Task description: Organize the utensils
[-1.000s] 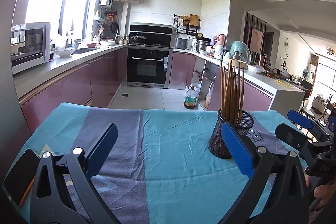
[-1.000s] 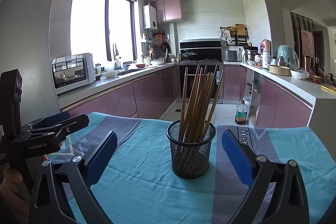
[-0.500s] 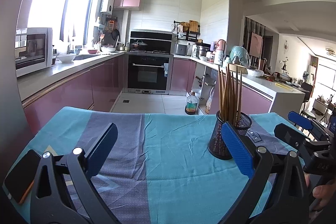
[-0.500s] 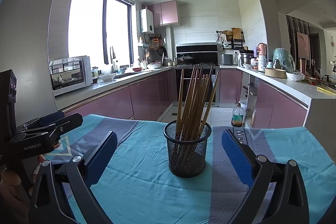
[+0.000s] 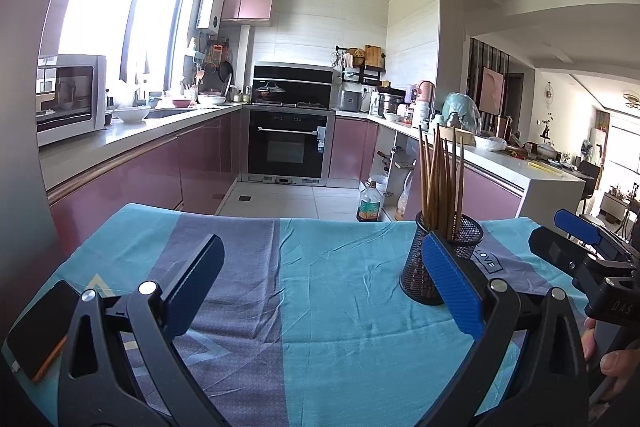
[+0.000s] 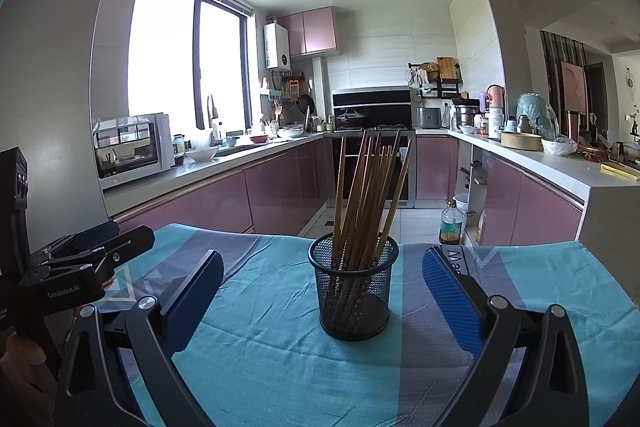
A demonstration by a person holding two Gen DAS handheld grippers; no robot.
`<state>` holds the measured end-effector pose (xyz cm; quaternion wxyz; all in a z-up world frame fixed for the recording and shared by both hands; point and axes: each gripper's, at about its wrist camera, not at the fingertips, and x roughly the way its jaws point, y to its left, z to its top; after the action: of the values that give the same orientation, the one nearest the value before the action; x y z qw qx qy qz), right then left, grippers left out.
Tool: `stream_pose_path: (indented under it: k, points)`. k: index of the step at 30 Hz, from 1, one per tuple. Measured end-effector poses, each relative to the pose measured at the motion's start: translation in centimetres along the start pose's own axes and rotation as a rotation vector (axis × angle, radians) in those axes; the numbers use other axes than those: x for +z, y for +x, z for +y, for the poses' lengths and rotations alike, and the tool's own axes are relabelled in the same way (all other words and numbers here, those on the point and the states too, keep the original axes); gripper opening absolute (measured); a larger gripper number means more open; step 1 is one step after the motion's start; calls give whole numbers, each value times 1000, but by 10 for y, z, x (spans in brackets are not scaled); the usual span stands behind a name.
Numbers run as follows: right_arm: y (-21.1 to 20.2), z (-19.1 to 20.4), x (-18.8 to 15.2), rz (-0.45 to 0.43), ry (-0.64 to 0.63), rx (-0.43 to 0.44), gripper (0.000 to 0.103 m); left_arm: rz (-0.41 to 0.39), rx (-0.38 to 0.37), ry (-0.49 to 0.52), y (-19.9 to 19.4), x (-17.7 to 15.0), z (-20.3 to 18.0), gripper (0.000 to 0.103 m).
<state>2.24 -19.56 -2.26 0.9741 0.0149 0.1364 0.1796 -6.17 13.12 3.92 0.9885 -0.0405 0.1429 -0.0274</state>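
**Chopsticks standing in the mesh cup, both grippers spread and empty**

We hold our right gripper (image 6: 320, 291) low over the table, its blue pads wide apart with nothing between them but the black mesh cup (image 6: 353, 287), which stands upright on the teal and grey tablecloth (image 6: 260, 359) a little farther off, touching neither pad. A bundle of wooden chopsticks (image 6: 366, 195) stands in the cup, fanning out and leaning toward its right rim.

Our left gripper (image 5: 322, 291) is likewise spread and holds nothing. From its camera the cup sits to the right, partly hidden behind the right pad (image 5: 452, 291). A dark phone (image 5: 38, 331) lies at the near left edge of the cloth. Beyond the table runs a kitchen with pink cabinets (image 6: 280, 187).
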Motion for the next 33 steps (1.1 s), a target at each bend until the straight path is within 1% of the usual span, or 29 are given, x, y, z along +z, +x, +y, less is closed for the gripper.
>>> stream_pose_path:
  k: [33]
  points:
    - [3, -1, -1, -15, 5, -1, 96, -13, 22, 1, 1, -1, -9, 97]
